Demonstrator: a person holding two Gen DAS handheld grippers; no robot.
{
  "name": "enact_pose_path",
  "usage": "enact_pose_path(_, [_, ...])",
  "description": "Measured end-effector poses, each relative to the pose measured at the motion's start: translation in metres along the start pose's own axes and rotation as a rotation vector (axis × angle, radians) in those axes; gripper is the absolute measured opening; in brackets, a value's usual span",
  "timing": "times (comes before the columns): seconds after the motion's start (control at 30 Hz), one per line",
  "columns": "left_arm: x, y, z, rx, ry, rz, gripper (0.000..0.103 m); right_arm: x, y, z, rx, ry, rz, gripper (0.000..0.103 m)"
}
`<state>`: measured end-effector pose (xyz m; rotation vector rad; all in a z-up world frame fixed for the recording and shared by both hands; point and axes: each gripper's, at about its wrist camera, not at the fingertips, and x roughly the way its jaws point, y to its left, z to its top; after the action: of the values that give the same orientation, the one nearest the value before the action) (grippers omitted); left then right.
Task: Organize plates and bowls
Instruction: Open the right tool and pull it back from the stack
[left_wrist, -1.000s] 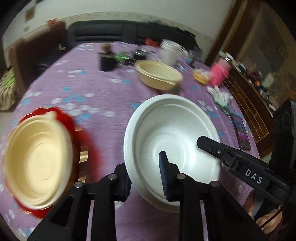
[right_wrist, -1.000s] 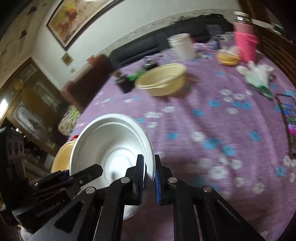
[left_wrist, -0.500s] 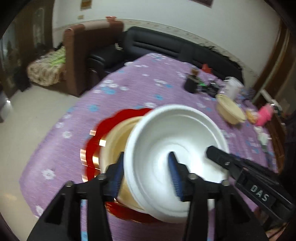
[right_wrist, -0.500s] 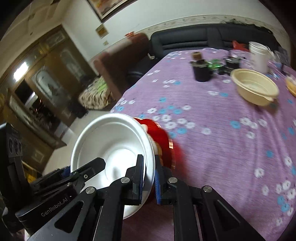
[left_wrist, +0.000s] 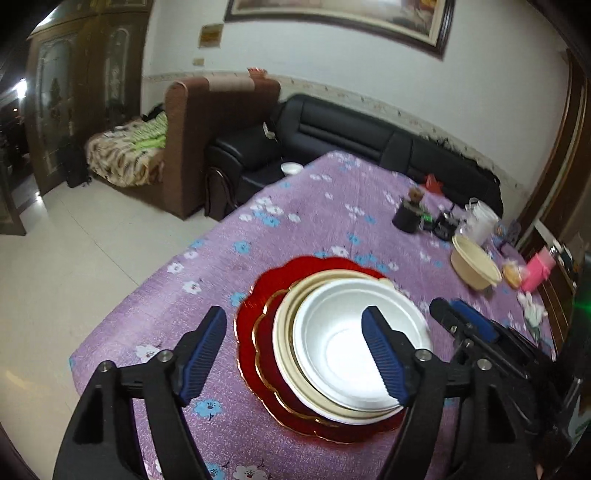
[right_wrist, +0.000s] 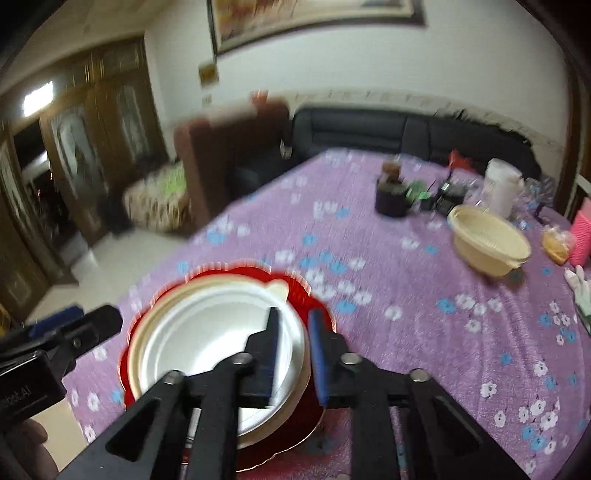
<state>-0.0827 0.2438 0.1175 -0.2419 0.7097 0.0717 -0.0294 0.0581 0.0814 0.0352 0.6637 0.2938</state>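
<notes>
A white bowl sits nested in a cream bowl on a red scalloped plate near the purple table's front left corner. My left gripper straddles the stack's left rim. Its jaws are opening wide, and the pads stand clear of the bowls. My right gripper is at the right rim of the white bowl. Its jaws are opening too, with the rim between them and a gap showing. A second cream bowl stands alone at the far right.
At the back of the flowered purple tablecloth are a dark jar, a white cup, a pink container and white gloves. The table's left edge drops to a tiled floor. A black sofa stands behind.
Both grippers carried the white bowl left, over to the cream bowl on the red plate, and set it inside. Both jaws have since come apart off its rim.
</notes>
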Motion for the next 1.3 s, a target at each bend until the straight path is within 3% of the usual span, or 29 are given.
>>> enact_pose_path(0.03, [-0.003,-0.002,0.0,-0.004,-0.024,0.011,0.076,-0.001,0.0,-0.001,-0.003,-0.012,-0.011,0.051])
enact_pose_path(0.23, [-0.023,-0.021,-0.001,0.028,-0.068,-0.017,0.079,-0.013,-0.009,-0.011,-0.023,-0.012,-0.014,0.052])
enact_pose_path(0.3, [-0.029,-0.029,-0.004,0.043,-0.081,-0.028,0.085,-0.02,-0.022,-0.018,0.018,-0.012,-0.008,0.054])
enact_pose_path(0.63, [-0.048,-0.069,-0.023,0.122,-0.057,-0.1,0.085,-0.038,-0.092,-0.056,0.254,0.037,-0.018,0.055])
enact_pose_path(0.8, [-0.06,-0.072,-0.031,0.13,-0.062,-0.099,0.085,-0.046,-0.096,-0.063,0.256,0.017,-0.041,0.056])
enact_pose_path(0.97, [-0.073,-0.072,-0.035,0.118,-0.066,-0.125,0.085,-0.079,-0.089,-0.049,0.254,-0.046,0.01,0.057])
enact_pose_path(1.07, [-0.074,-0.077,-0.037,0.131,-0.052,-0.136,0.086,-0.109,-0.081,-0.042,0.229,-0.132,0.0,0.074])
enact_pose_path(1.1, [-0.075,-0.078,-0.038,0.131,-0.043,-0.15,0.086,-0.113,-0.08,-0.043,0.224,-0.143,-0.008,0.074])
enact_pose_path(1.3, [-0.091,-0.079,-0.042,0.135,-0.062,-0.171,0.086,-0.12,-0.08,-0.059,0.219,-0.113,-0.037,0.074])
